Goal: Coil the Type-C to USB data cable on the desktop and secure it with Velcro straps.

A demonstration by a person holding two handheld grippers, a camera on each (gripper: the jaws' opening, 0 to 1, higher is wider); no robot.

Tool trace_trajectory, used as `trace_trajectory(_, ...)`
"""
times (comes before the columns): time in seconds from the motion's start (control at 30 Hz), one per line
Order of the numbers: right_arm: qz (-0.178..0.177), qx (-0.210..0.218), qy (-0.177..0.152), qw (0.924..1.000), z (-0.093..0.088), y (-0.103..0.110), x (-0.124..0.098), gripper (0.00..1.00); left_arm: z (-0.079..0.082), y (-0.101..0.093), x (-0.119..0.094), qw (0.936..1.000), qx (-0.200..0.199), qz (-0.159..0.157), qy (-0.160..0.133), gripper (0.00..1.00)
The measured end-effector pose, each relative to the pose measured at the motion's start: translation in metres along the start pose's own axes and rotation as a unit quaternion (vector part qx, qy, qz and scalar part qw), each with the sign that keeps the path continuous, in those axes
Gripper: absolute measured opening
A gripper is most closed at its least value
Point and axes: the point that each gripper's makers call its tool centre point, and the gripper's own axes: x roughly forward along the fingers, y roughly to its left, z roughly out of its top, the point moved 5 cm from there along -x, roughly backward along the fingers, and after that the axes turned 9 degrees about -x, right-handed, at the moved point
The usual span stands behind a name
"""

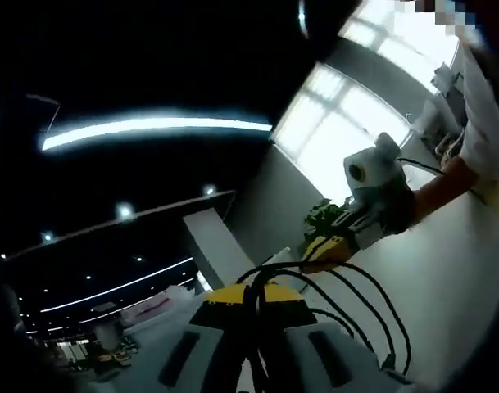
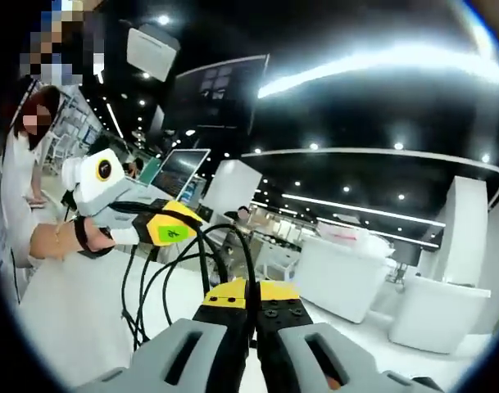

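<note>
- Cable [image 1: 347, 286] comes first: it is black and thin, and it hangs in the air in a few loose loops between my two grippers, lifted up off the white desktop [image 1: 462, 270].
- In the left gripper view, my left gripper [image 1: 253, 307] has its yellow-tipped jaws squeezed tight on the cable, which runs up out of the gap between them.
- In the right gripper view, my right gripper [image 2: 251, 296] is pinched tight on the cable [image 2: 233, 246] in the same way.
- From the right gripper, the loops curve up and to the left, over to the left gripper [image 2: 174, 223], which is near.
- From the left gripper, the cable runs up and to the right, over to the right gripper [image 1: 327, 246]. So the cable's long way goes straight from one gripper to the other.
- Both grippers are on the cable, so neither is nearer. I think the next move must keep the loops together.
- I cannot see a Velcro strap or the cable's plugs.
- A hand [image 2: 69, 237] with a dark wristband holds the left gripper.
- Farther off are a laptop [image 2: 180, 170], a green plant [image 1: 324, 214] by bright windows [image 1: 356, 123], and white counters [image 2: 347, 274].
- Nothing stands between the grippers but the loops themselves, which I think could tangle.
</note>
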Motion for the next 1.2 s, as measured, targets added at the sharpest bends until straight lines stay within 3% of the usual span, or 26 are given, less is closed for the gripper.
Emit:
trace_trajectory(0.17,0.021,0.006,0.013,0.9997,-0.008,0.007,-0.004,0.01,-0.01,-0.002,0.003,0.9987,0.046,0.004,0.019,0.07)
trace_trajectory(0.27,0.039,0.013,0.006,0.9991,-0.007,0.01,-0.006,0.01,-0.014,-0.003,0.004,0.9987,0.047,0.001,0.023,0.07)
trace_trajectory(0.47,0.097,-0.036,-0.002,0.9946,0.003,0.022,-0.01,0.01,-0.019,0.002,0.003,0.9974,0.065,0.007,0.03,0.09)
trace_trajectory(0.6,0.155,-0.013,-0.019,0.9877,0.012,0.033,-0.014,0.01,-0.021,-0.005,0.005,0.9961,0.082,-0.006,0.032,0.11)
trace_trajectory(0.63,0.157,-0.012,-0.018,0.9873,0.013,0.033,-0.014,0.01,-0.02,-0.006,0.004,0.9938,0.104,-0.007,0.038,0.11)
trace_trajectory(0.73,0.133,-0.021,-0.024,0.9906,0.01,0.029,-0.015,0.02,-0.021,-0.008,0.003,0.9913,0.123,-0.012,0.045,0.08)
trace_trajectory(0.87,0.118,0.085,-0.048,0.9881,0.008,0.022,-0.018,0.04,-0.022,-0.008,0.002,0.9934,0.103,-0.013,0.049,0.07)
trace_trajectory(0.97,0.045,0.142,-0.063,0.9869,0.005,-0.008,-0.022,0.04,-0.023,0.0,-0.001,0.9955,0.08,-0.007,0.051,0.07)
trace_trajectory(1.03,0.013,0.143,-0.03,0.9891,-0.011,-0.024,-0.023,0.04,-0.021,0.004,-0.002,0.9956,0.079,0.0,0.05,0.07)
trace_trajectory(1.1,0.012,0.133,-0.004,0.9911,-0.02,-0.023,-0.024,0.04,-0.021,0.007,-0.002,0.9952,0.081,0.01,0.055,0.07)
trace_trajectory(1.2,0.033,0.148,-0.032,0.9879,-0.011,-0.007,-0.029,0.05,-0.024,0.012,-0.002,0.9949,0.071,0.023,0.067,0.07)
